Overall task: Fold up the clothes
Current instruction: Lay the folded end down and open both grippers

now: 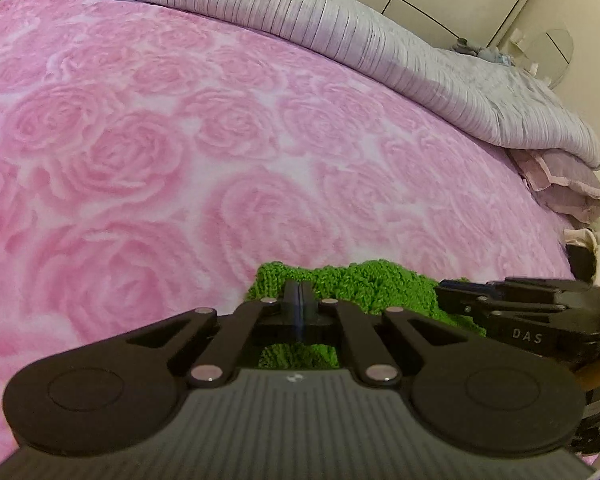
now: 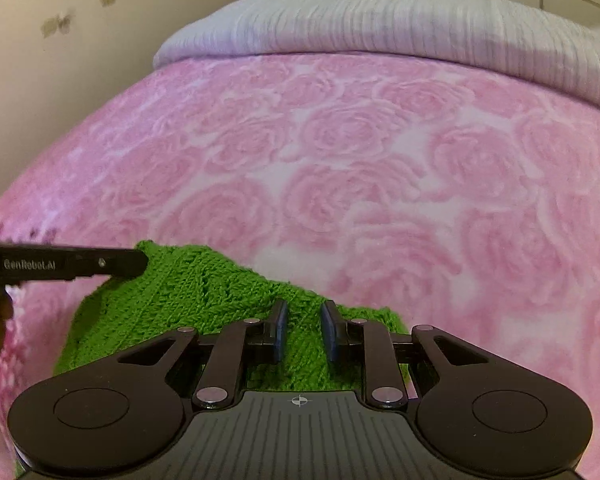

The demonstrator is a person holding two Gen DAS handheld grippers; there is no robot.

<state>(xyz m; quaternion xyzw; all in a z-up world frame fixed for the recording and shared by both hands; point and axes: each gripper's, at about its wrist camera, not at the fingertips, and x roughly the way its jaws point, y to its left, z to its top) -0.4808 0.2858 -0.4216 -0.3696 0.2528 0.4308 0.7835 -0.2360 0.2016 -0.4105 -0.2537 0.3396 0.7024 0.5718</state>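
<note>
1. Fingers of your left gripper (image 1: 299, 294) are pressed flat together, pad to pad, with no gap showing. The green knit garment (image 2: 188, 300) bunches right around and beyond the tips, and in the right wrist view the tip meets the garment's far left corner. A thin edge could be pinched between the pads, but the pictures do not show yarn in the seam, so log the grip as closed, contents unconfirmed.

2. Garment position: it lies on the pink rose-print blanket (image 1: 180, 140), at the near edge of the bed, directly under and ahead of both tools. Its upper edge runs in a slope from the left corner down toward the right. Surface looks rumpled, not smoothed. Much of it is hidden under the gripper bodies, so the overall shape and layer count cannot be read.

3. Your right gripper (image 2: 303, 330) stands parted, a clear gap between the blue pads, green knit visible through the gap. It hovers over or rests at the right part of the garment; nothing is held.

4. Background: a grey ribbed duvet (image 1: 380, 40) is rolled back along the far side of the bed, well apart from the work.

5. Progress, as a judgement: no tidy folded packet is visible. The uneven slanted edge fits either a garment being spread for folding or one partway through a fold. Squaring and flattening appear outstanding.
</note>
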